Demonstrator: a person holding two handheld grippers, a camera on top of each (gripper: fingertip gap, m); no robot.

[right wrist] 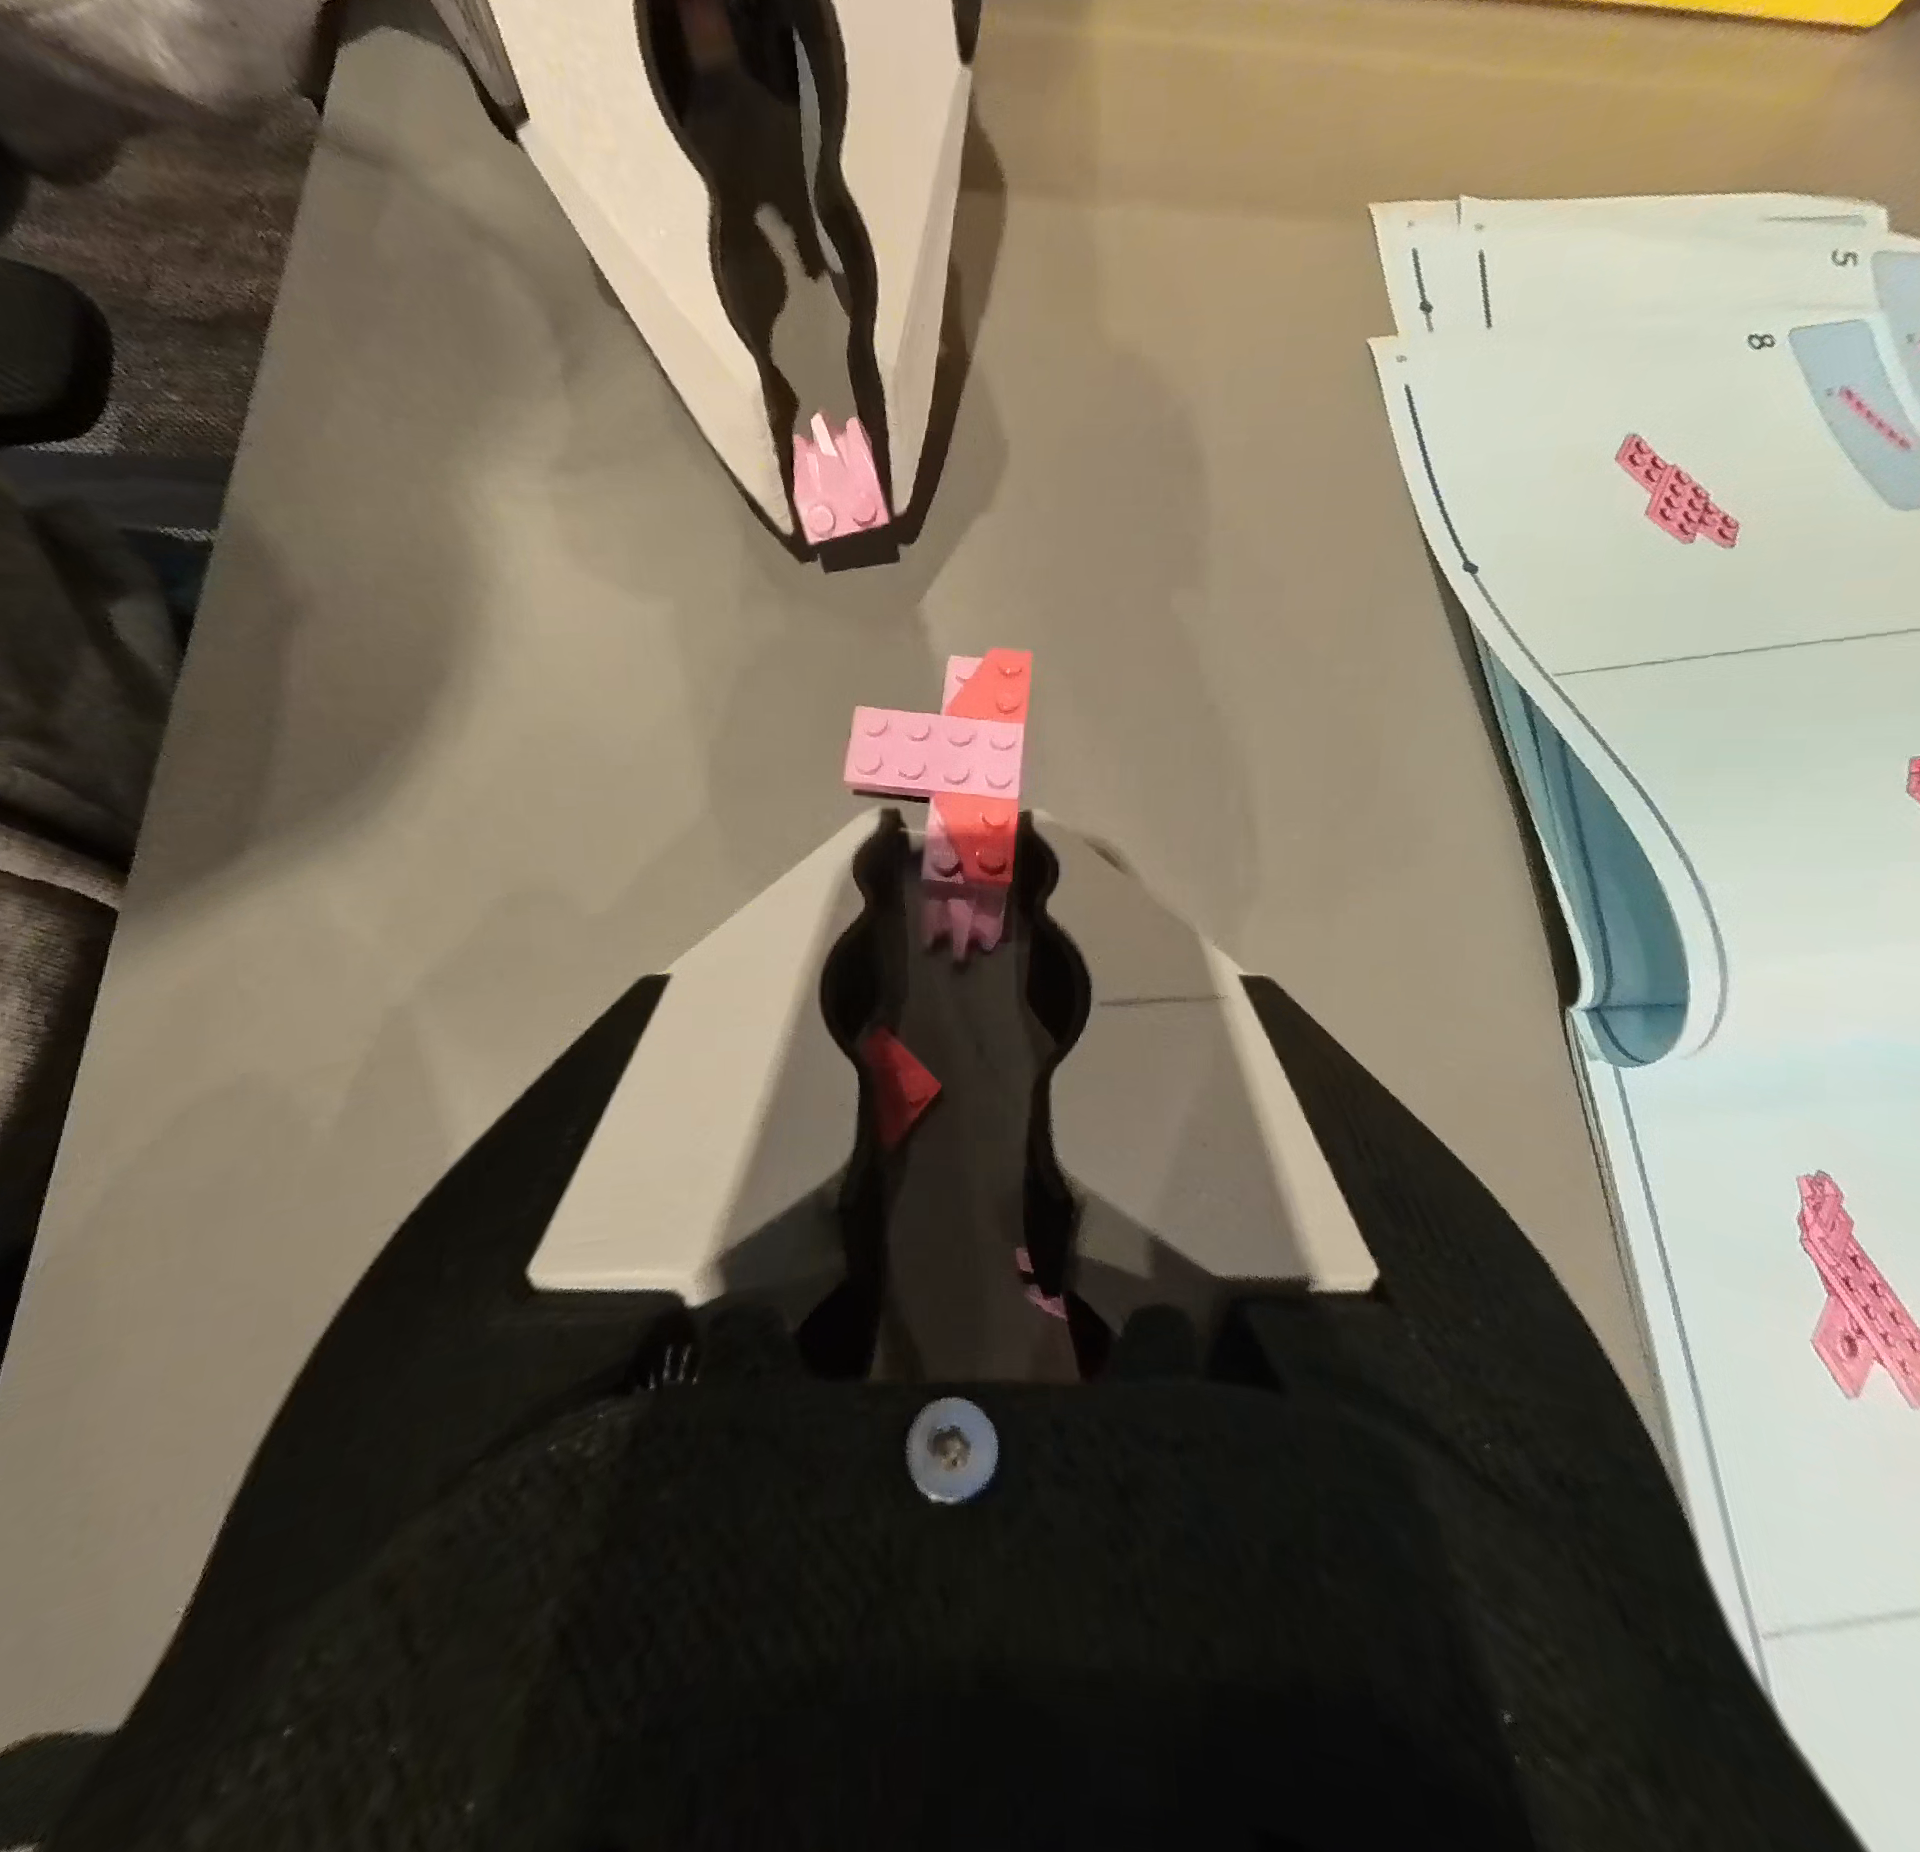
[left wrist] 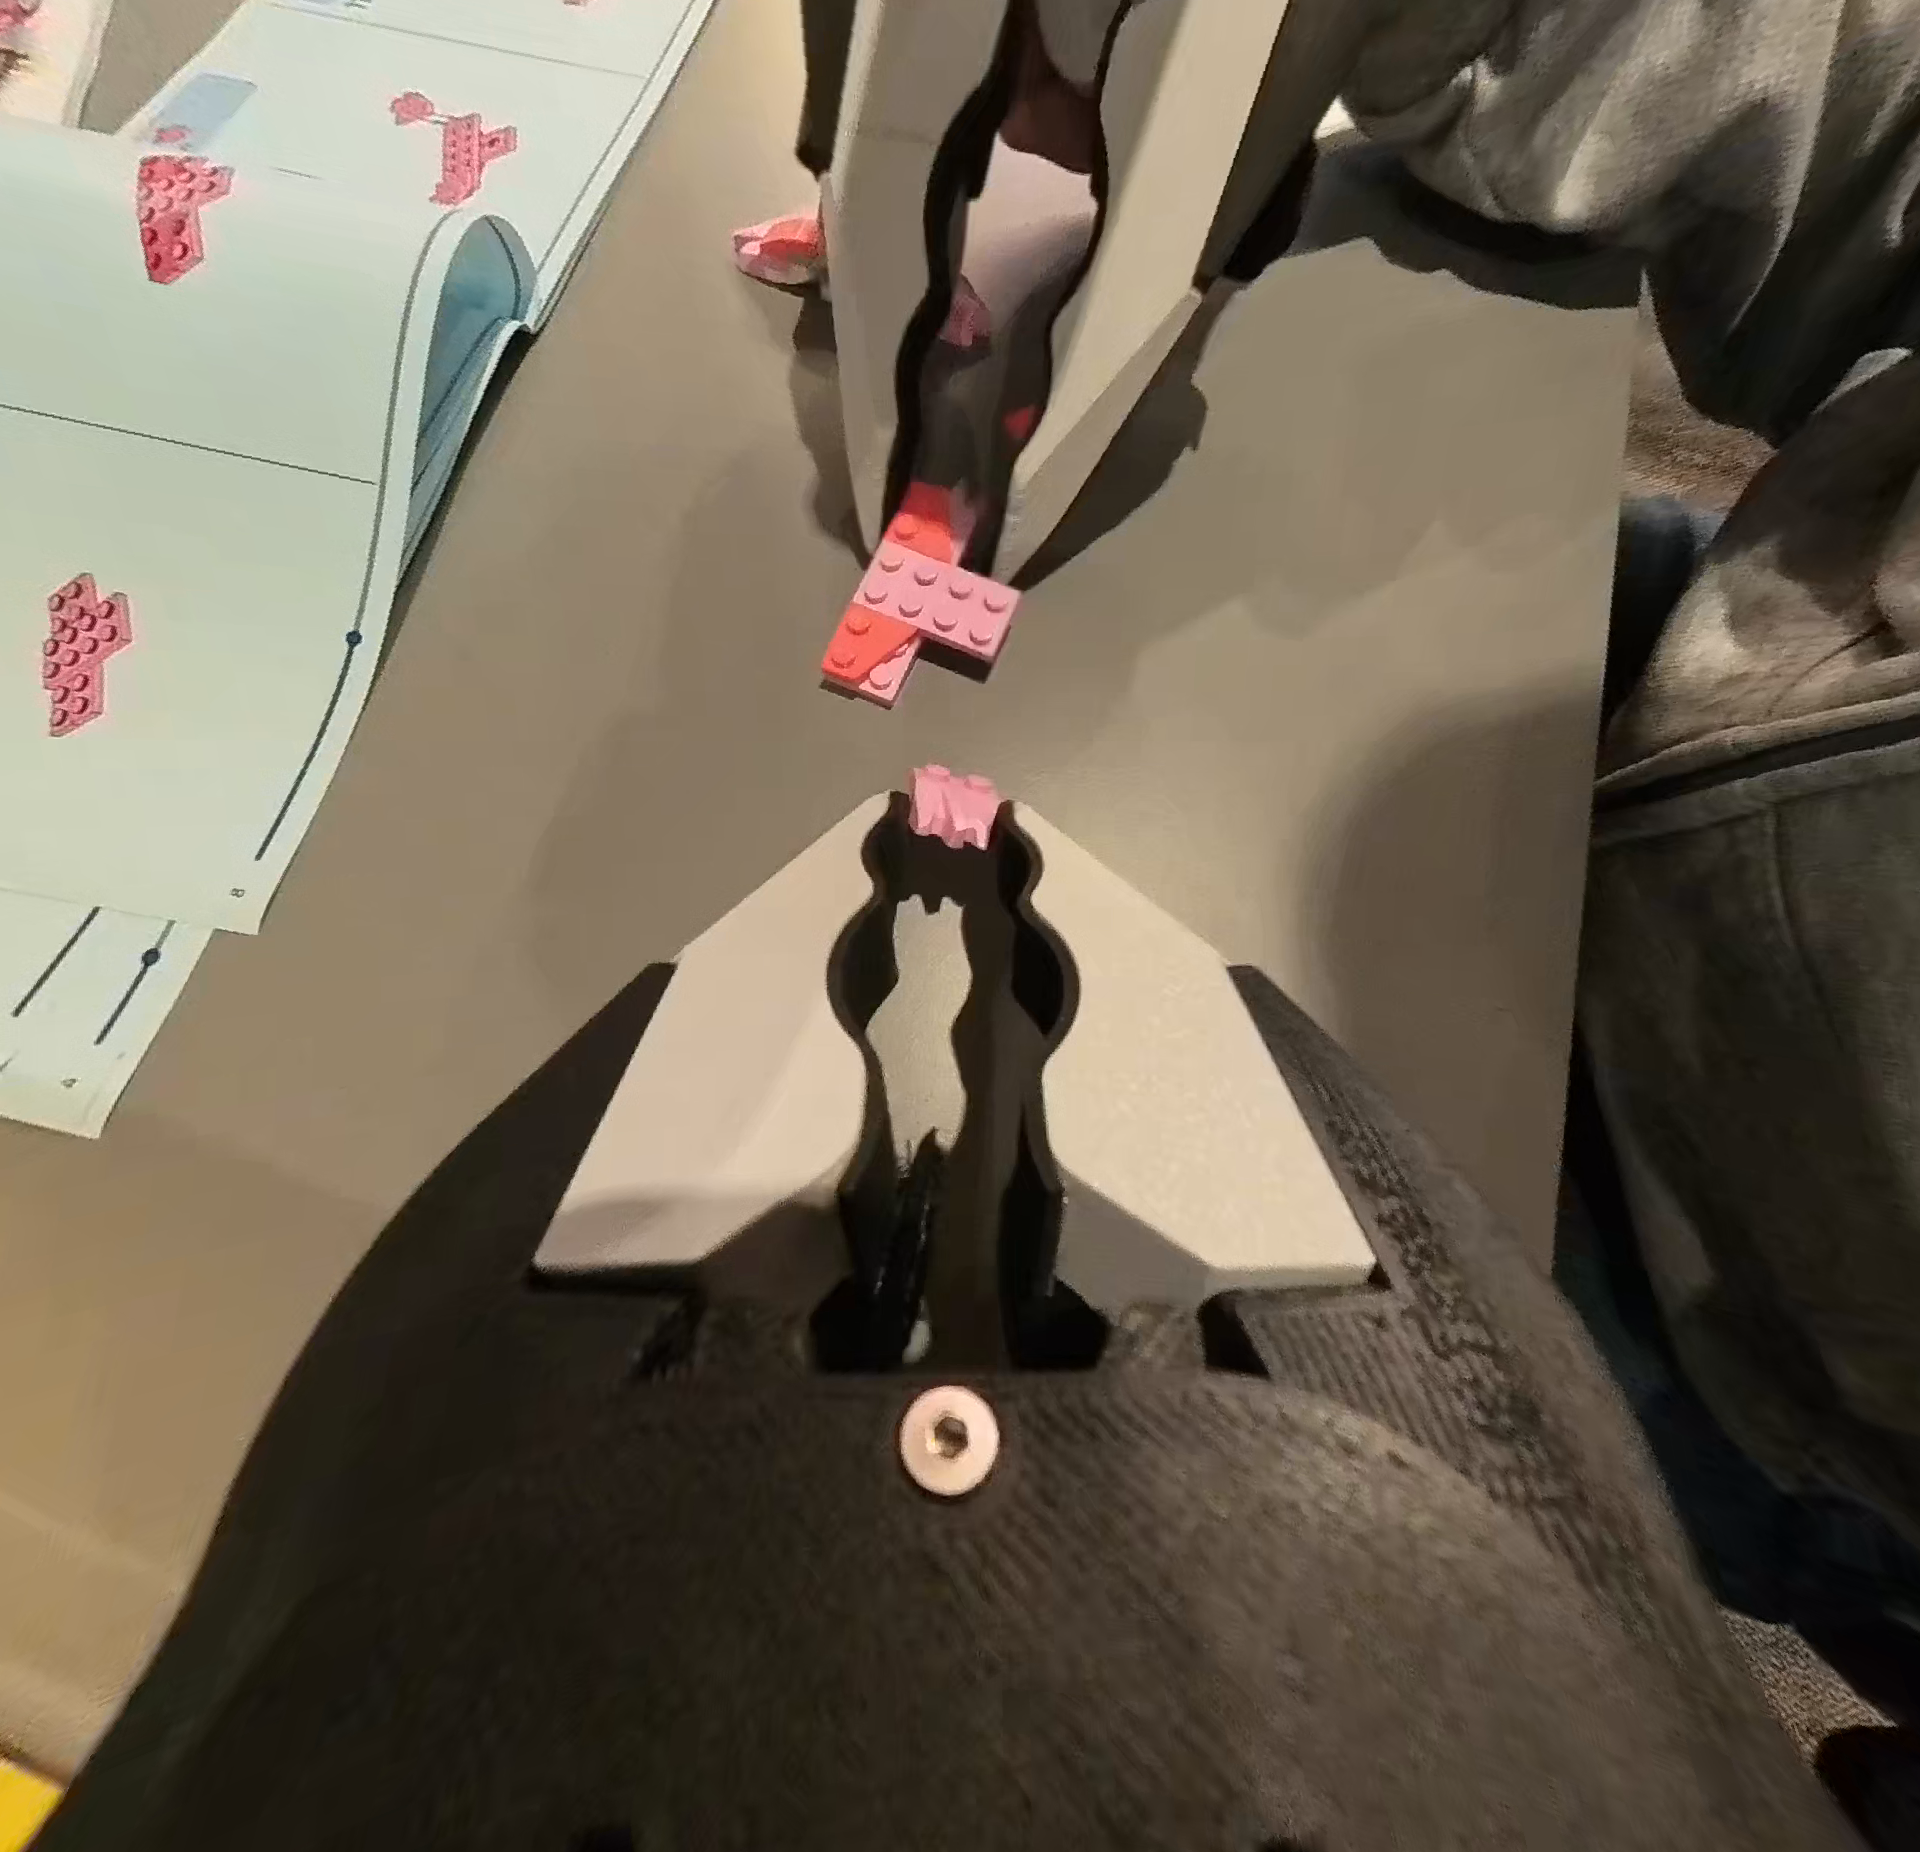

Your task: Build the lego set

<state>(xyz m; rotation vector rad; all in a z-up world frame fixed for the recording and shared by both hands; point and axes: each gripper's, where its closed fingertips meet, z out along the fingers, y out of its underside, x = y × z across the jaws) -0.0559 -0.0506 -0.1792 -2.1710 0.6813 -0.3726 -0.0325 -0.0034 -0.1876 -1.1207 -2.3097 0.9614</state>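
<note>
Grey table [left wrist: 644, 867] | left tongs [left wrist: 951, 810] pinch small pink piece [left wrist: 954, 803] | right tongs [right wrist: 956, 815] clamp pink-red plate assembly [right wrist: 951, 753]

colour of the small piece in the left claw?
Light pink piece, clearest in the right wrist view, pinched at the left claw tip.

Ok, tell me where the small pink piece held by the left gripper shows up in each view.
Left wrist view: small pink piece at centre, pinched at the left gripper tips.
Right wrist view: upper left of centre, in the far gripper.
Shared landmark: the pink-and-red assembly between both grippers.
</note>
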